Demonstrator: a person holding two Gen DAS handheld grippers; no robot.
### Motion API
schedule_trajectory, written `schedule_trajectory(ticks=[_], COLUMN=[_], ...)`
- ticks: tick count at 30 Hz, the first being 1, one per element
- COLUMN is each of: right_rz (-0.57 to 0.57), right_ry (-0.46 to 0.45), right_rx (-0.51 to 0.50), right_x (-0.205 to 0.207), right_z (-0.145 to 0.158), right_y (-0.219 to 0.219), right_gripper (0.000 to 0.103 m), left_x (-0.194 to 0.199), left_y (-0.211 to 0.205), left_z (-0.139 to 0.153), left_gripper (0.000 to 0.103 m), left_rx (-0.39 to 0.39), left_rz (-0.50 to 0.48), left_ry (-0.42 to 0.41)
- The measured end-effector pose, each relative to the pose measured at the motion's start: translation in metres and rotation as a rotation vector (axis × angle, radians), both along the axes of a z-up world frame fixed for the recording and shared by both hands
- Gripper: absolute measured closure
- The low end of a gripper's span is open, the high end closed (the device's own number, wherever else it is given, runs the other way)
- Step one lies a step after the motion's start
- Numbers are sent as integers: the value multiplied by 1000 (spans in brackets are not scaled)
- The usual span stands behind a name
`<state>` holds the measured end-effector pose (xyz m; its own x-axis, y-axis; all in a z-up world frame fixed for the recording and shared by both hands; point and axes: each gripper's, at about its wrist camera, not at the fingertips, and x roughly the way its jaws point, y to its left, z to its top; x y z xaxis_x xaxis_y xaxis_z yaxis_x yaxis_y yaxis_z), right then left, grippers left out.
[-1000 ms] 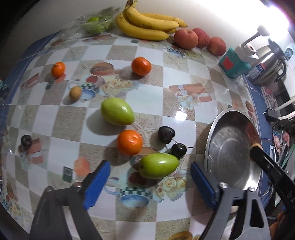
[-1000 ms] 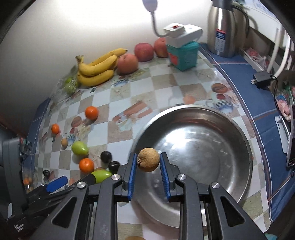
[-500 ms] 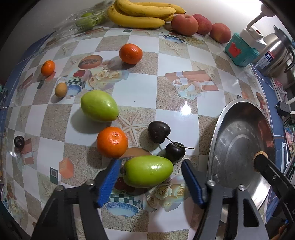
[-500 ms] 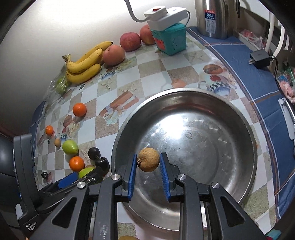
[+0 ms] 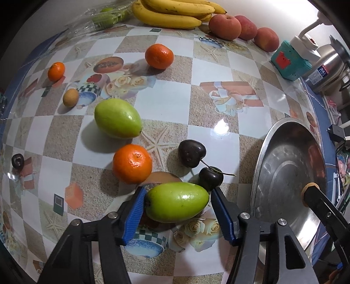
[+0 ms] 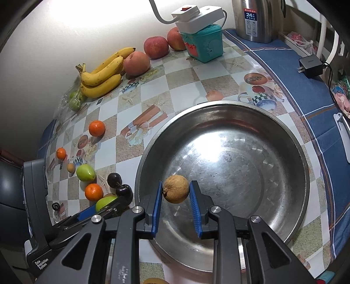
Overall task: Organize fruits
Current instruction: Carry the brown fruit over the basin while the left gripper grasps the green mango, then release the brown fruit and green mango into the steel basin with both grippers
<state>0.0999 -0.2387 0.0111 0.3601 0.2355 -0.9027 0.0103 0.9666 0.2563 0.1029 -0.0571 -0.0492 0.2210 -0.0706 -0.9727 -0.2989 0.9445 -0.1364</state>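
- Nearest us, our left gripper [image 5: 177,204] has just been closing around a green fruit [image 5: 176,202] lying on the checked tablecloth [image 5: 161,102]; one pad touches, the other shows a sliver of gap.
- Our right gripper [image 6: 176,192] pinches a small brown fruit [image 6: 175,189] above the steel basin [image 6: 284,139], seemingly to drop it in.
- Beyond lie cherries [image 5: 200,160], tangerines [image 5: 132,163], and further bananas [image 5: 172,11], probably awaiting collection.
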Motion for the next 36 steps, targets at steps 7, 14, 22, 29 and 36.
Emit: schedule_trajectory(ticks=[7, 14, 22, 29, 36], right_rz=[0, -14, -116, -188, -199], right_ry=[4, 9, 29, 54, 77], right_rx=[3, 14, 8, 9, 6], right_x=[0, 1, 6, 10, 12], right_z=[-1, -2, -9, -17, -25], right_y=[-1, -6, -42, -73, -83], right_gripper=[77, 77, 77, 77, 76], left_x=[-8, -18, -16, -3, 9], left_y=[9, 15, -14, -64, -91], left_z=[4, 19, 45, 49, 34], left_gripper=[42, 42, 42, 42, 42], left_rx=[-70, -108, -179, -177, -158], left_rz=[34, 53, -43, -185, -276], left_ry=[-17, -63, -159, -197, -193])
